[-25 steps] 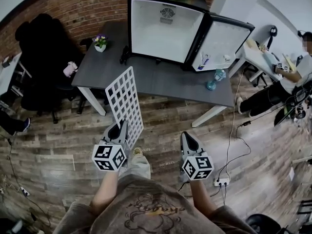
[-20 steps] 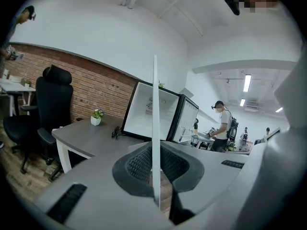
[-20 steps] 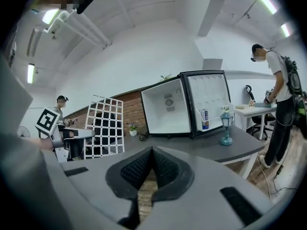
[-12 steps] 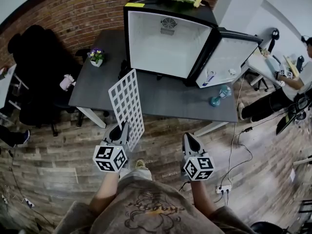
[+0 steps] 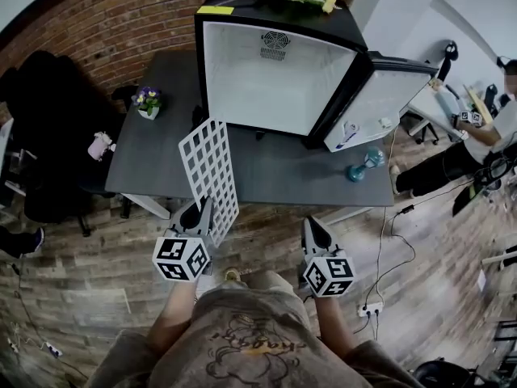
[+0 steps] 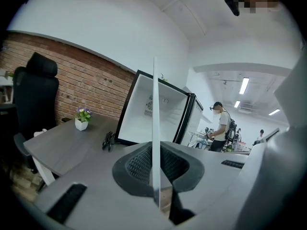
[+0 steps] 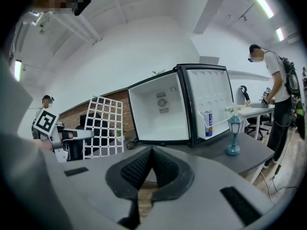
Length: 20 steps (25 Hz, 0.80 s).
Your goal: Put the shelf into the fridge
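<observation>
A white wire-grid shelf (image 5: 210, 172) stands on edge in my left gripper (image 5: 202, 211), which is shut on its lower edge; in the left gripper view it shows edge-on as a thin white line (image 6: 155, 128) between the jaws. The right gripper view has the shelf (image 7: 102, 127) at the left. A black mini fridge (image 5: 275, 63) with a white inside sits on the grey table (image 5: 170, 156), its door (image 5: 376, 103) swung open to the right. My right gripper (image 5: 313, 229) is shut with nothing in it, level with the left one, in front of the table edge.
On the table stand a small potted flower (image 5: 146, 101) at the left and a teal lantern (image 5: 361, 166) by the fridge door. A can (image 7: 207, 123) sits in the door rack. A black chair (image 5: 48, 120) is left of the table. A person (image 5: 485, 128) works at a desk on the right.
Both grippers and the shelf have come closer to the table and fridge, which now loom larger. The shelf's top now overlaps the table edge. Both grips are unchanged.
</observation>
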{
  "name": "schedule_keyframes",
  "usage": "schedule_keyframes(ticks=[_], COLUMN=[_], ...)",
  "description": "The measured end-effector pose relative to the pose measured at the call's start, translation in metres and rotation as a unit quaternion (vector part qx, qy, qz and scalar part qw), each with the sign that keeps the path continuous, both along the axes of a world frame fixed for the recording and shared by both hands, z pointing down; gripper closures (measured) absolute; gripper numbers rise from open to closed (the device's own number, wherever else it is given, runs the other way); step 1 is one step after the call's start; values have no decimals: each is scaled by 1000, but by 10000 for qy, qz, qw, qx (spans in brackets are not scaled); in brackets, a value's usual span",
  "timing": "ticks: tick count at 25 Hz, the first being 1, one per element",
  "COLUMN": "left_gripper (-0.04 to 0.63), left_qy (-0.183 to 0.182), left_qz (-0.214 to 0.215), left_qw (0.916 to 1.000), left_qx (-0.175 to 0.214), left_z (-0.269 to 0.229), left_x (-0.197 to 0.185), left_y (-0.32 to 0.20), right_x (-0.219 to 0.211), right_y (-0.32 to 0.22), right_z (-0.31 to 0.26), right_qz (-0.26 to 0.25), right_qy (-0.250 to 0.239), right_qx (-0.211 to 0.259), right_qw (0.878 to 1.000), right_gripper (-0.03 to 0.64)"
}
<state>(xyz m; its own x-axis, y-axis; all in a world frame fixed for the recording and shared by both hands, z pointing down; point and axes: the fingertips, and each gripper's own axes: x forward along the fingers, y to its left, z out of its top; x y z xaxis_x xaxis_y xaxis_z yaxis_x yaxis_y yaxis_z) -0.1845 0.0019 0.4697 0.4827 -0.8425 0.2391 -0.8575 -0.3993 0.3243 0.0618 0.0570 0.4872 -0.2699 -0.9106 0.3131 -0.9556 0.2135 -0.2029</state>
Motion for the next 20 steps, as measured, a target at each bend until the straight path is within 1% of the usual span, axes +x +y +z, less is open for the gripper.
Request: schedule_keyframes(ticks=[6,11,20], left_gripper=[548,548,548], left_qy=[64,67,-62], left_qz=[66,56,-133], left_qw=[9999,9999,9999], left_qx=[-45,-62,-50], left_z=[2,3,0], left_x=[6,16,29], left_y=[-20,-39,-80], right_x=[2,14,25], right_y=[-15,-36,-95], right_z=[-4,-4,-6], right_qz=[34,56,-242], right_qy=[-19,-77,-149], right_qx=[2,30,112], right_qw=[10000,9999,9995], right_gripper=[617,617,617])
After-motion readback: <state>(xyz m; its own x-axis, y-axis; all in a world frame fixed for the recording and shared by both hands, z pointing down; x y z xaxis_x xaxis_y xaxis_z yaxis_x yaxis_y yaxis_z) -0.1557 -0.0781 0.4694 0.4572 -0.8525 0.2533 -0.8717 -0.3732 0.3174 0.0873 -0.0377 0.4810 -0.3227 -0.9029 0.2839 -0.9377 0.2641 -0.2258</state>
